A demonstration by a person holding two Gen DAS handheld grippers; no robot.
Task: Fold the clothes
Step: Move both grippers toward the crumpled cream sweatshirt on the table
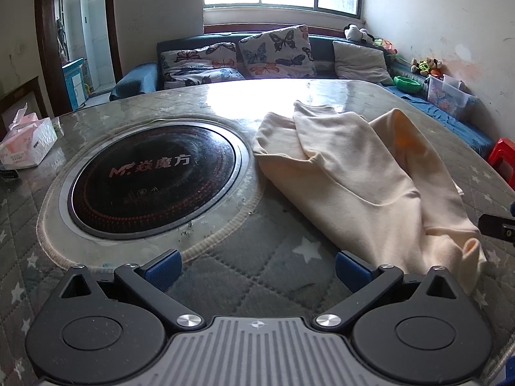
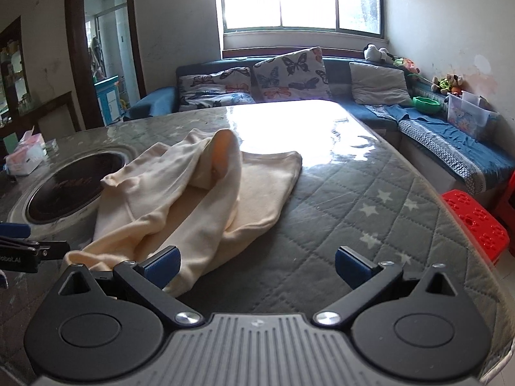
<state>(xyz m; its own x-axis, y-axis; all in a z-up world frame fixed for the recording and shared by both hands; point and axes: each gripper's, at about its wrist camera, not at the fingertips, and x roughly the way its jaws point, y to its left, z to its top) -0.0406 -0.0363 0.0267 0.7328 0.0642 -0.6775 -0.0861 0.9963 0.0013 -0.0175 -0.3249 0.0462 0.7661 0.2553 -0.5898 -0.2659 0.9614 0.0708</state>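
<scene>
A cream garment (image 1: 360, 173) lies crumpled on the quilted star-pattern table cover, to the right of a round black cooktop. It also shows in the right wrist view (image 2: 193, 193), bunched with a raised fold in its middle. My left gripper (image 1: 257, 270) is open and empty, low over the cover, with the garment's near end just beyond its right finger. My right gripper (image 2: 257, 268) is open and empty, with the garment's near end by its left finger. The right gripper's tip (image 1: 499, 228) shows at the left wrist view's right edge.
A round black induction cooktop (image 1: 154, 177) is set into the table. A tissue box (image 1: 25, 141) stands at the far left. A sofa with butterfly cushions (image 1: 276, 51) runs behind the table. A red plastic stool (image 2: 476, 218) stands beside the table's right edge.
</scene>
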